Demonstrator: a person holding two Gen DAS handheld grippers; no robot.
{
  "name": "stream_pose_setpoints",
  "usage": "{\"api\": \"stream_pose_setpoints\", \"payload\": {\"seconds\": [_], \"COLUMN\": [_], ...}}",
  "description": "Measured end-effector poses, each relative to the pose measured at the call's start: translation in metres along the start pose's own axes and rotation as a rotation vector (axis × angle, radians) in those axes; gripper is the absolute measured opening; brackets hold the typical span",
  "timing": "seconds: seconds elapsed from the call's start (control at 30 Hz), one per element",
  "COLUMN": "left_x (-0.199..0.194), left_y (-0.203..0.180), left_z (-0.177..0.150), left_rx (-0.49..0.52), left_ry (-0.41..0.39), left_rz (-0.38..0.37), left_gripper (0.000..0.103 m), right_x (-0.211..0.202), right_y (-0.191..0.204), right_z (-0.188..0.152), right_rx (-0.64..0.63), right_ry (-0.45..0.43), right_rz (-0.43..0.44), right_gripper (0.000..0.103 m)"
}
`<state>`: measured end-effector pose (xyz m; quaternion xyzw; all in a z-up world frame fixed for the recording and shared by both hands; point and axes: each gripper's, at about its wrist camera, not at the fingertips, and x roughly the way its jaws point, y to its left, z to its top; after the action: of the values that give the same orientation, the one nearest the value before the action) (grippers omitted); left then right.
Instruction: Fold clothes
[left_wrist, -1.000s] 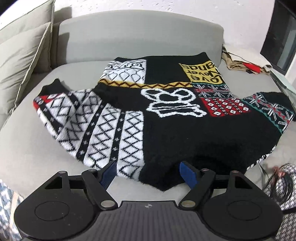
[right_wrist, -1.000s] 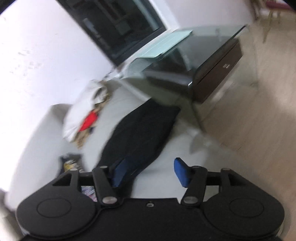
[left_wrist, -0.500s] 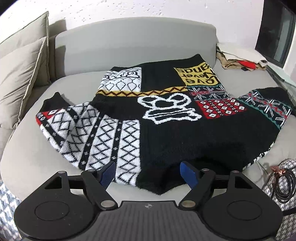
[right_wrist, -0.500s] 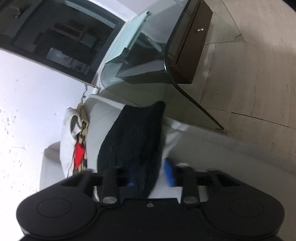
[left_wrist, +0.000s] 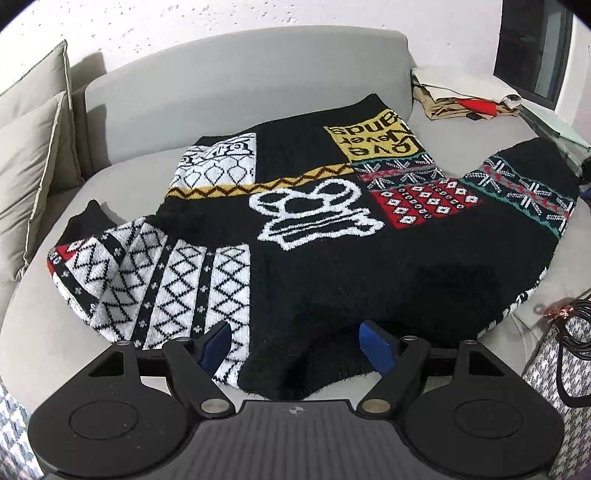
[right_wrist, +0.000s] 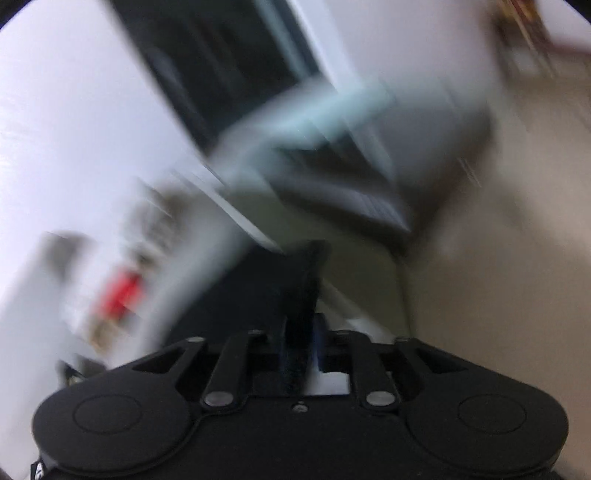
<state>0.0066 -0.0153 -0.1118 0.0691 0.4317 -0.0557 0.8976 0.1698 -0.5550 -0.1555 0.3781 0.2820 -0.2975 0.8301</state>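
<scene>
On grey sofa (left_wrist: 236, 74): patterned sweater (left_wrist: 332, 236) spread flat; folded clothes (left_wrist: 461, 96) behind.

Black patchwork-patterned sweater (left_wrist: 314, 236) spread flat, collar nearest, on grey sofa (left_wrist: 240, 85)

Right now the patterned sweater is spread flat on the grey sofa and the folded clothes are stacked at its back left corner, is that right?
Not quite. The folded clothes sit at the back right, as the left wrist view shows. The sweater is indeed spread on the grey sofa.
</scene>
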Motion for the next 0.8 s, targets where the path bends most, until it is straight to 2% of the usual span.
{"api": "stream_pose_setpoints", "payload": {"seconds": [0.03,0.13,0.23,0.27,0.33,0.37,0.43,0.47,0.5,0.57,0.67,0.73,0.77,0.8], "left_x": [0.000,0.002,-0.002,-0.005,-0.009,-0.011,-0.011,-0.009,-0.006,0.001,0.015,0.025,0.031,0.038], "left_y": [0.002,0.010,0.021,0.026,0.036,0.044,0.060,0.067,0.071,0.080,0.072,0.064,0.060,0.055], "left_z": [-0.001,-0.004,-0.008,-0.010,-0.014,-0.017,-0.025,-0.029,-0.031,-0.035,-0.030,-0.027,-0.025,-0.026], "left_rx": [-0.007,-0.035,-0.061,-0.069,-0.086,-0.104,-0.149,-0.169,-0.178,-0.195,-0.141,-0.090,-0.064,-0.043], "left_ry": [0.003,0.013,-0.003,-0.010,-0.026,-0.029,-0.027,-0.024,-0.018,-0.006,-0.018,-0.032,-0.039,-0.013], "left_rz": [-0.002,-0.009,-0.001,0.005,0.016,0.023,0.036,0.046,0.045,0.041,0.037,0.045,0.048,0.055], "left_gripper": [0.077,0.077,0.076,0.076,0.077,0.076,0.069,0.062,0.051,0.037,0.035,0.035,0.031,0.025], "right_x": [-0.006,-0.039,-0.078,-0.091,-0.113,-0.121,-0.131,-0.136,-0.138,-0.137,-0.130,-0.131,-0.129,-0.129], "right_y": [-0.007,-0.004,0.009,0.017,0.036,0.043,0.058,0.065,0.072,0.085,0.103,0.121,0.130,0.137], "right_z": [-0.001,-0.005,-0.011,-0.018,-0.036,-0.049,-0.082,-0.098,-0.117,-0.157,-0.207,-0.232,-0.242,-0.251], "right_rx": [0.023,-0.018,-0.055,-0.088,-0.159,-0.198,-0.279,-0.319,-0.363,-0.450,-0.544,-0.610,-0.642,-0.676], "right_ry": [-0.004,0.001,0.047,0.069,0.116,0.150,0.230,0.271,0.307,0.378,0.463,0.499,0.507,0.506], "right_rz": [0.012,0.025,0.160,0.202,0.286,0.323,0.392,0.426,0.443,0.437,0.403,0.423,0.433,0.424], "right_gripper": [0.029,0.031,0.043,0.051,0.056,0.056,0.055,0.053,0.051,0.043,0.032,0.032,0.031,0.031]}}
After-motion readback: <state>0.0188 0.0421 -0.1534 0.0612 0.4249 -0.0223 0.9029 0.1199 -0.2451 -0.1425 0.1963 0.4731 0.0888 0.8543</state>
